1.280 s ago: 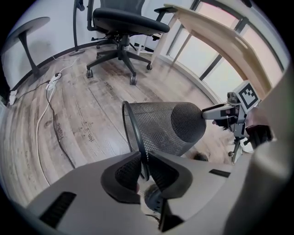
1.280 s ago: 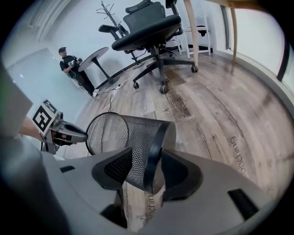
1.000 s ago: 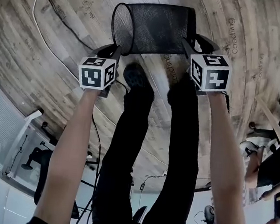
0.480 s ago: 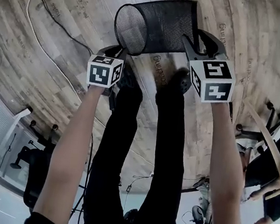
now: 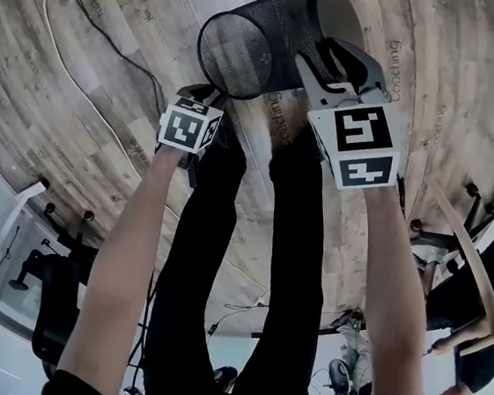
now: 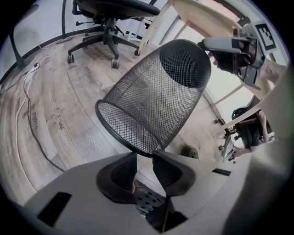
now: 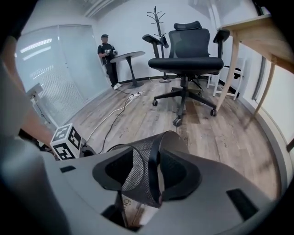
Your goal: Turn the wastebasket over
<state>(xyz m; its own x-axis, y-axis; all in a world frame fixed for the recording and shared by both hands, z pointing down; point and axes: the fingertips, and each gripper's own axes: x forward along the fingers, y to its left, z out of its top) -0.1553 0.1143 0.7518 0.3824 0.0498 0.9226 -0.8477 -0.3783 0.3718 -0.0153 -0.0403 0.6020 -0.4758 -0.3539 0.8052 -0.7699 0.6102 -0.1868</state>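
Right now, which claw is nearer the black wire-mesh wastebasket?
Right. The right claw grips the edge of the black wire-mesh wastebasket; the left claw sits just short of its other rim, jaws opening, nothing between them.

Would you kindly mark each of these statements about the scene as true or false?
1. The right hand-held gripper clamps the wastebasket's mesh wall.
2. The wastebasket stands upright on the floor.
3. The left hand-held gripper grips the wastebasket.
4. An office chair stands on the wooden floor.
1. True. The right hand-held gripper is closed on the mesh wall of the wastebasket at one end.
2. False. It is tipped roughly onto its side and held up by the right hand-held gripper.
3. False. The jaws of the left hand-held gripper are opening with nothing between them; the wastebasket's edge sits just beyond their tips.
4. True. A black office chair stands on the wooden floor.
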